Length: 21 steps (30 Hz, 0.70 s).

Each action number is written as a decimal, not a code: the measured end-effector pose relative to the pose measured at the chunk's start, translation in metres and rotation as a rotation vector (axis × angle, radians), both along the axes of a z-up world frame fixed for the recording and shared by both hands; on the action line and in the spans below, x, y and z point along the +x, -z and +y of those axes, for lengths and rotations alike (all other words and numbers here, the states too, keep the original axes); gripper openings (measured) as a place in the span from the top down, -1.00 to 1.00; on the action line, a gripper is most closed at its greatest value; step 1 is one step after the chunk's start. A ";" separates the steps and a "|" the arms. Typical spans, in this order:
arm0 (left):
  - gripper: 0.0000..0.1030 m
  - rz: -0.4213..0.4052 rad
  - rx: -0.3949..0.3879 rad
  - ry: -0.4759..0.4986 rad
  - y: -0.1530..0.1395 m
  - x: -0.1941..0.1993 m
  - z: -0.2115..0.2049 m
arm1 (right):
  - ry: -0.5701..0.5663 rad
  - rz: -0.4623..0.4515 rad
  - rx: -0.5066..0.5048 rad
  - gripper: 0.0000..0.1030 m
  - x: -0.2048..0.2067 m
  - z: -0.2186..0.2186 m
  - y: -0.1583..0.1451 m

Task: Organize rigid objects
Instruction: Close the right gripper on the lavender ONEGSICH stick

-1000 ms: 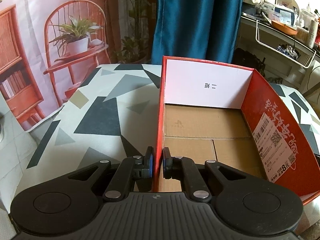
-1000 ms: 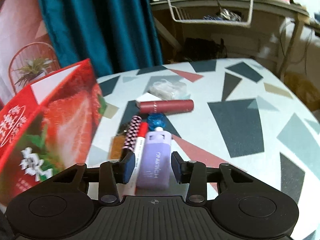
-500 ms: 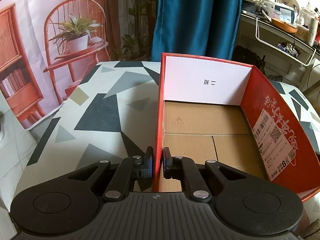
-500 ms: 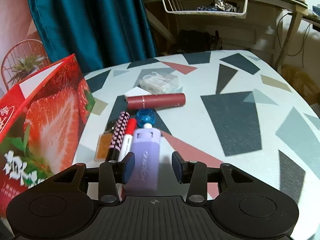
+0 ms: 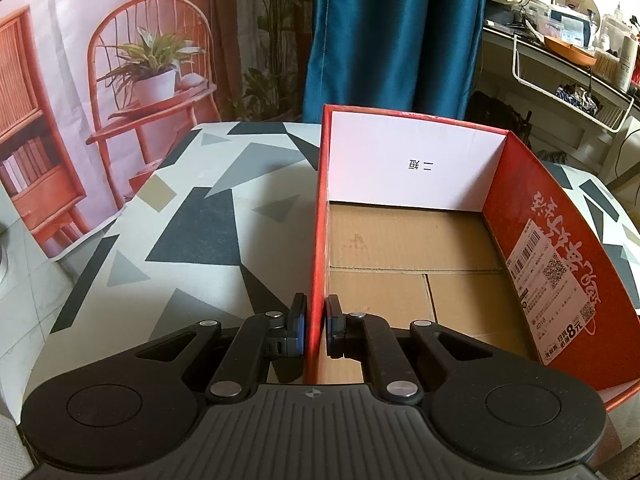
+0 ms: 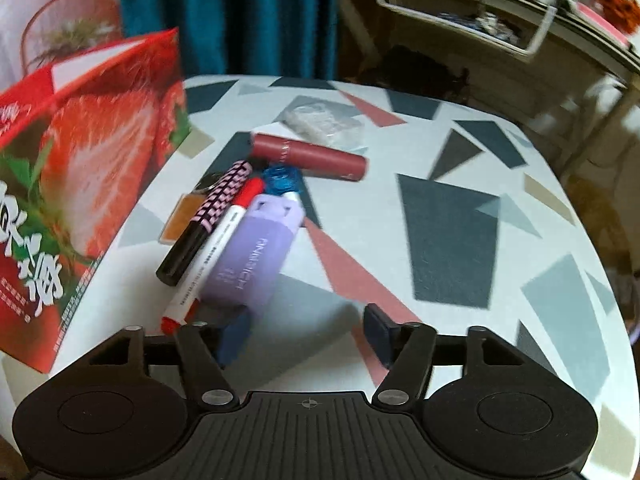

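Now, left tongs (image 5: 316, 330): you hold them level and low at the near end of the red box (image 5: 520, 200), one finger outside and one inside, pinched on its left wall.
Right tongs (image 6: 308, 332): you hold them spread wide, tilted down over the counter (image 6: 440, 184), gripping nothing; their left finger (image 6: 234, 336) sits just beside the near end of the purple case (image 6: 252, 252).
Red box: one, standing open on the counter, brown cardboard floor bare, white inner end wall; in the right view its strawberry-printed side stands left of the pile.
Purple case: one, lying flat, angled toward the box.
Markers: two, lying side by side against the left of the case: a red-capped white marker (image 6: 212, 256) and a pink-checked black pen (image 6: 208, 220).
Maroon tube (image 6: 308, 156): one, lying crosswise behind them.
Blue faceted piece (image 6: 282, 178): one, between tube and case.
Clear packet (image 6: 320, 120): one, behind the tube, blurred.
Orange flat piece (image 6: 180, 220): one, partly under the pens; what it is you cannot tell.
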<state>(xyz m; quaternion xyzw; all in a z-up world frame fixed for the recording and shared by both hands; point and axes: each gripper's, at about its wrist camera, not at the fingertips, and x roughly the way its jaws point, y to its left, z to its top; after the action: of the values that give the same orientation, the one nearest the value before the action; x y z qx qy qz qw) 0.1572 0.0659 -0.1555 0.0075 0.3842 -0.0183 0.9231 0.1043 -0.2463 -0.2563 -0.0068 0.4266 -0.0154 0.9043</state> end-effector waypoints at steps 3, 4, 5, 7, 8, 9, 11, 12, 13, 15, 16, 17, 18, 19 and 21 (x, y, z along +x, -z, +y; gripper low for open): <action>0.80 0.002 0.000 0.000 0.001 0.001 0.000 | -0.064 0.009 -0.028 -0.30 0.010 0.012 0.003; 0.80 0.002 0.002 0.000 0.001 0.002 0.000 | -0.084 0.009 -0.037 -0.30 0.013 0.016 0.004; 0.80 0.002 0.005 0.000 0.001 0.002 -0.001 | -0.103 0.007 -0.049 -0.30 0.016 0.020 0.005; 0.80 0.003 0.009 0.000 0.001 0.002 -0.001 | -0.120 -0.002 -0.050 -0.22 0.023 0.025 0.005; 0.80 0.004 0.010 0.000 0.001 0.002 -0.001 | -0.130 0.003 -0.031 -0.13 0.027 0.026 0.005; 0.80 0.004 0.010 0.000 0.001 0.002 -0.001 | -0.135 0.007 -0.008 0.10 0.031 0.028 0.004; 0.80 0.005 0.009 0.000 0.000 0.002 -0.001 | -0.119 0.019 0.020 0.16 0.038 0.031 0.002; 0.80 0.006 0.009 0.000 0.000 0.002 -0.001 | -0.098 0.029 0.034 0.17 0.040 0.033 0.002; 0.79 0.006 0.011 0.000 0.000 0.002 -0.001 | -0.073 0.043 0.062 0.13 0.043 0.033 0.001; 0.79 0.005 0.023 0.004 0.000 0.002 -0.003 | -0.022 0.065 0.154 0.03 0.044 0.029 -0.001; 0.79 0.003 0.027 0.005 0.000 0.002 -0.003 | -0.006 0.069 0.203 0.02 0.044 0.027 -0.002; 0.79 0.002 0.027 0.006 0.001 0.002 -0.003 | 0.003 0.075 0.238 0.02 0.044 0.025 -0.002; 0.79 0.002 0.026 0.006 0.001 0.002 -0.003 | 0.005 0.080 0.273 0.01 0.043 0.023 -0.003; 0.79 0.003 0.024 0.007 0.001 0.002 -0.002 | 0.002 0.083 0.296 0.01 0.041 0.022 -0.003; 0.79 0.004 0.024 0.008 0.001 0.002 -0.003 | -0.026 0.082 0.327 -0.03 0.039 0.020 -0.006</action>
<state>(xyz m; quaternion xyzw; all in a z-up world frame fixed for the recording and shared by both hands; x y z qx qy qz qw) 0.1593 0.0634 -0.1562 0.0202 0.3860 -0.0173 0.9221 0.1436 -0.2265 -0.2507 0.1342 0.4597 0.0662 0.8754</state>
